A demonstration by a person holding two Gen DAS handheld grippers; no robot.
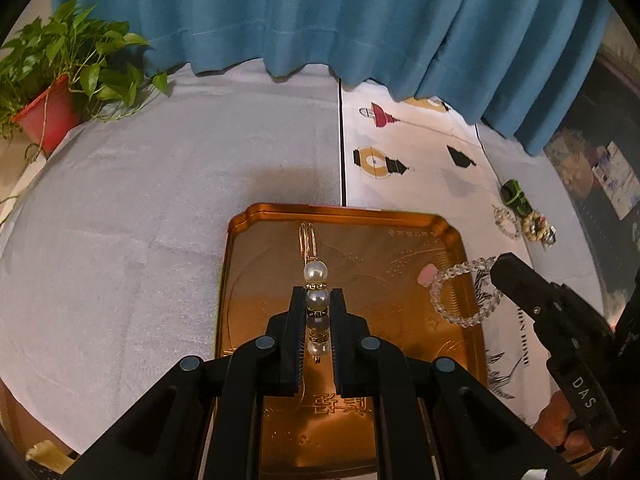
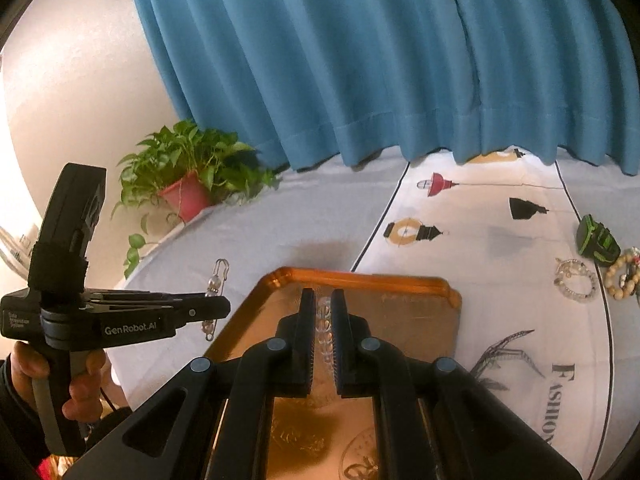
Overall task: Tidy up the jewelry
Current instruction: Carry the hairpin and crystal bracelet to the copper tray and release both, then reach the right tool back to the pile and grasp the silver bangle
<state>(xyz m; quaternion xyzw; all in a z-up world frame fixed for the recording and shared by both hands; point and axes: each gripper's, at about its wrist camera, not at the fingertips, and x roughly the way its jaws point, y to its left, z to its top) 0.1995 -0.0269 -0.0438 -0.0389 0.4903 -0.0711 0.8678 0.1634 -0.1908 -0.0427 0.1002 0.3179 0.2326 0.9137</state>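
My left gripper (image 1: 318, 294) is shut on a pearl brooch pin (image 1: 316, 274) and holds it above the orange metal tray (image 1: 256, 264). In the right wrist view the left gripper (image 2: 224, 306) and the pin (image 2: 216, 280) show left of the tray (image 2: 360, 280). My right gripper (image 2: 322, 294) is shut on a clear bead bracelet (image 2: 323, 320) above the tray. In the left wrist view the right gripper (image 1: 498, 266) holds that bracelet (image 1: 460, 292), which has a pink charm, over the tray's right rim.
More bracelets (image 2: 576, 284) and a beige bead bracelet (image 2: 620, 276) lie on the printed white cloth at right, beside a green and black object (image 2: 598, 240). A potted plant (image 2: 188, 184) stands at the back left. A blue curtain (image 2: 360, 60) hangs behind.
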